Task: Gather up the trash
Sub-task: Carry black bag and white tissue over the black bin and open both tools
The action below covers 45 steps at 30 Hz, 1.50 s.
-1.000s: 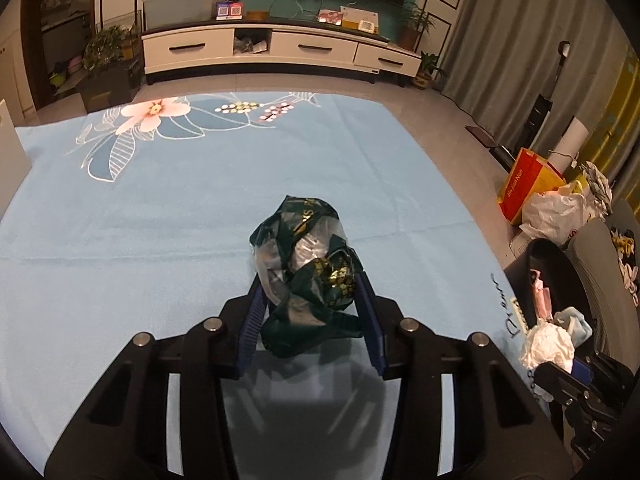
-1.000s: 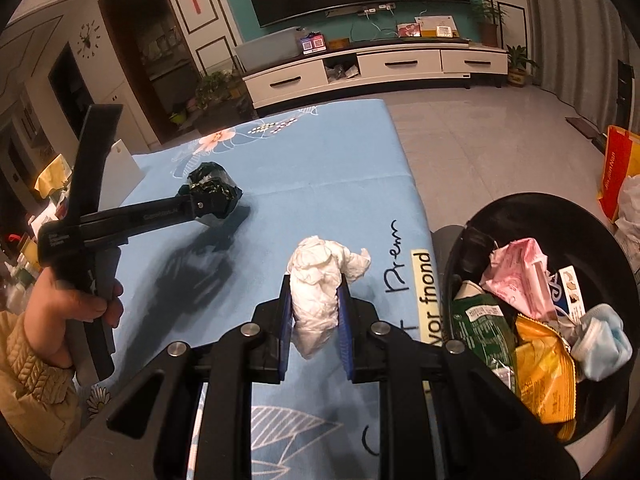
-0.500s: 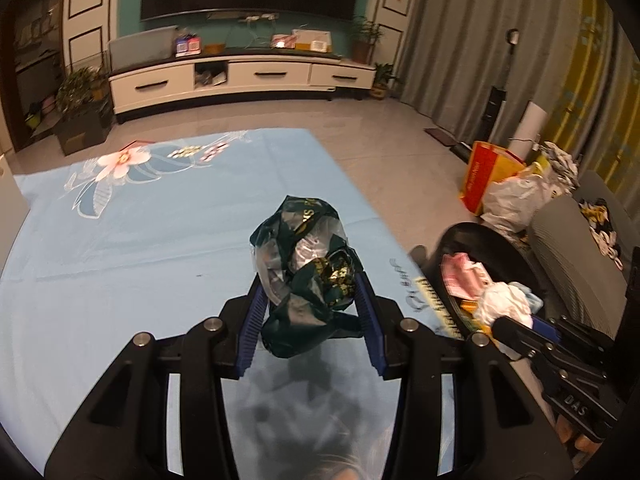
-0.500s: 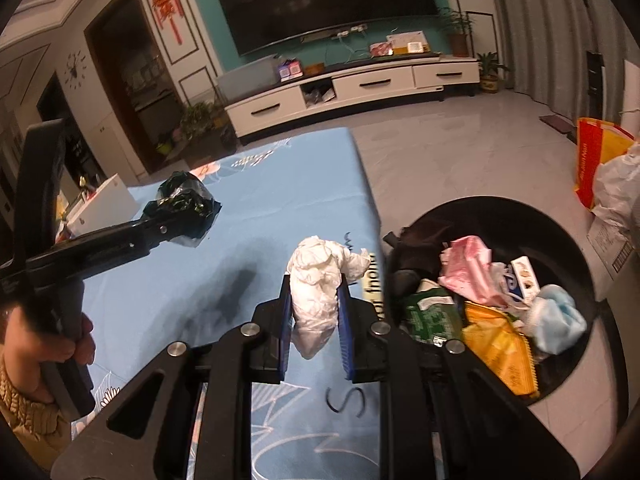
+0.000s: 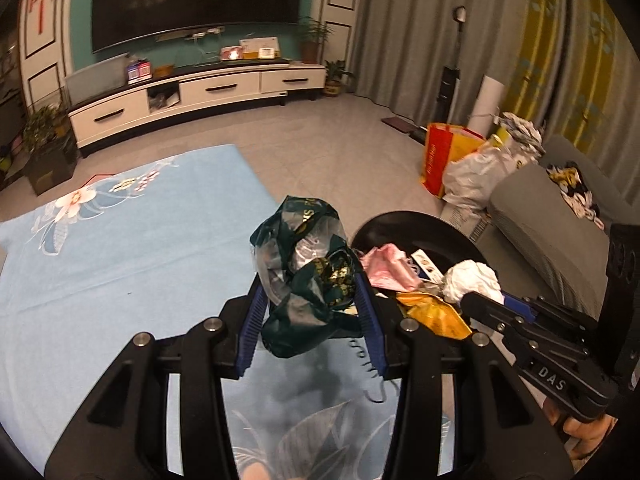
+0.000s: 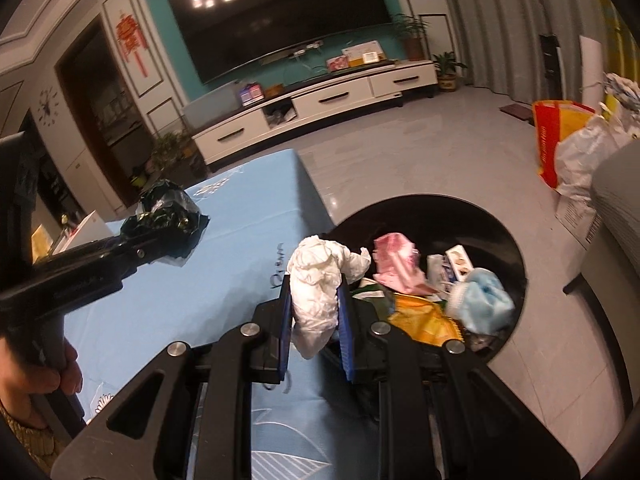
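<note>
Over the blue floral cloth [image 5: 132,240], near its edge, our left gripper [image 5: 310,300] was clamped on a crumpled dark green wrapper [image 5: 306,276]. Beside it, our right gripper [image 6: 314,308] pinched a wad of white tissue [image 6: 316,280] at the rim of the black bin [image 6: 508,248], which already held a pink packet [image 6: 394,264], a yellow bag [image 6: 420,316] and a blue mask [image 6: 484,300].

Crumpled green wrapper [image 5: 308,276], white tissue [image 6: 316,288] — both clamped aloft.
</note>
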Tool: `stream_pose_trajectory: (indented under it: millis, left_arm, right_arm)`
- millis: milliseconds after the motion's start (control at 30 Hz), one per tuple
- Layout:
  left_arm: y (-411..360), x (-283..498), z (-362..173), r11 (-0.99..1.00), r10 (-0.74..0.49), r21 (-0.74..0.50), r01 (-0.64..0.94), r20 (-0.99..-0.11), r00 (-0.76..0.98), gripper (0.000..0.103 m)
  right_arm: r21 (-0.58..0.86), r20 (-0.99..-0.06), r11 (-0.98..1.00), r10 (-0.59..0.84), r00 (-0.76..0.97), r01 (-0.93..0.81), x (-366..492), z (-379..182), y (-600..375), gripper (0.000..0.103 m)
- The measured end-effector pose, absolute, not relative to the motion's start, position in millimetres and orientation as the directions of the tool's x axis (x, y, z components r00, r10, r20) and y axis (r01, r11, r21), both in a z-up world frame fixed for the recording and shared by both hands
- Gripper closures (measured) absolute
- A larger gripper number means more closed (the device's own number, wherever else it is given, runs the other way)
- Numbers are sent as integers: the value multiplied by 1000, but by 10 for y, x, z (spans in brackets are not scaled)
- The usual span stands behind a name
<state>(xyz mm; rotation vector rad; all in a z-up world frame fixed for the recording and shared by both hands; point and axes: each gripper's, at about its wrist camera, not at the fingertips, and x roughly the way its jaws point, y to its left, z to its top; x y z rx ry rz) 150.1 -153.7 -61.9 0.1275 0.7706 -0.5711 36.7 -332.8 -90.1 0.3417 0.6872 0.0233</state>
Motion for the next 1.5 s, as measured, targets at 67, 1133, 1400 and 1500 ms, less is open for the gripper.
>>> stream_pose_trajectory:
  millis: [67, 1133, 1400, 1500]
  left_arm:
    - [-1659, 1462, -635, 831, -445, -85, 550, -694, 565, 58]
    - [-2596, 1555, -1141, 755, -402, 7, 656, -785, 471, 58]
    - [-2657, 1581, -1224, 754, -390, 14, 657, -795, 465, 57]
    - [-2674, 1588, -1243, 752, -386, 18, 659, -798, 462, 57]
  right_arm:
    - [322, -621, 941, 125, 774, 106, 353, -920, -3380, 82]
    - [343, -682, 903, 50, 730, 259, 506, -1256, -3880, 81]
    - [341, -692, 902, 50, 720, 265, 555, -1308, -3919, 81]
    - [341, -697, 901, 50, 716, 269, 565, -1328, -3916, 80]
